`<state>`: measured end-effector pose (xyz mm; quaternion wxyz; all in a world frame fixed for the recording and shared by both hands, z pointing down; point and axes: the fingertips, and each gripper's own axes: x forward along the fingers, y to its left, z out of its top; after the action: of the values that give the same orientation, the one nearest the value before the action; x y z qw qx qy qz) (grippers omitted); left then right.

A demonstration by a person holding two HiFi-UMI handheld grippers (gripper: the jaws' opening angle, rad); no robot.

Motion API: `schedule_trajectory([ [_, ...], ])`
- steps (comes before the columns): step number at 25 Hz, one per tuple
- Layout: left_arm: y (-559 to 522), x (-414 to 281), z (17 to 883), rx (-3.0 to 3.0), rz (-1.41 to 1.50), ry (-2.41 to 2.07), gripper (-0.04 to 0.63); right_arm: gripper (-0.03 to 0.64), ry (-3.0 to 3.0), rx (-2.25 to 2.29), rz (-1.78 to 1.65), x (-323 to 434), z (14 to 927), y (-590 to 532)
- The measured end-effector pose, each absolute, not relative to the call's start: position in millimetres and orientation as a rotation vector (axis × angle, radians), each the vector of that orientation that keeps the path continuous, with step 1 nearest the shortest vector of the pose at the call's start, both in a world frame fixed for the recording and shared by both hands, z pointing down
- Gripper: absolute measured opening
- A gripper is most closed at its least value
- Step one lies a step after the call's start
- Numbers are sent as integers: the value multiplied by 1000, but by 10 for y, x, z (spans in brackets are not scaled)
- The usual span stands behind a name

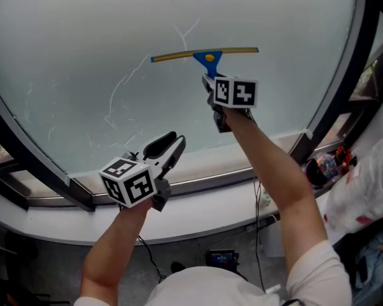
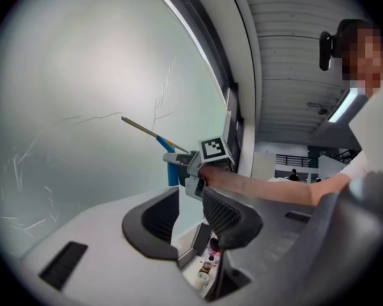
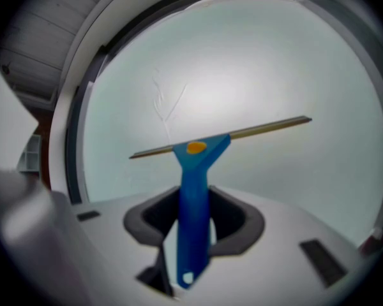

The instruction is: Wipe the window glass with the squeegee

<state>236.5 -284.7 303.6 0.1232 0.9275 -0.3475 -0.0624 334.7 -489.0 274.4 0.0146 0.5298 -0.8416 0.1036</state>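
Observation:
The squeegee has a blue handle and a long brass-coloured blade that lies level against the frosted window glass. My right gripper is raised to the pane just under the blade and is shut on the handle. In the right gripper view the blue squeegee handle stands upright between the dark pads, directly at the right gripper. My left gripper hangs lower left, near the sill, open and empty. In the left gripper view the left gripper shows a wide gap between its pads, with the squeegee beyond.
Thin wet streaks run across the glass. A black window frame borders the pane, above a white sill. At the right lie a white plastic bag and small colourful items. A cable hangs under the sill.

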Motion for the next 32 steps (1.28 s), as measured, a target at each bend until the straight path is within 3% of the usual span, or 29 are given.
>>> schedule_trajectory([
  [32,-2948,2398,3591,2600,-138,-998,138,153,-2503,1518,396,3349,3782,-4991],
])
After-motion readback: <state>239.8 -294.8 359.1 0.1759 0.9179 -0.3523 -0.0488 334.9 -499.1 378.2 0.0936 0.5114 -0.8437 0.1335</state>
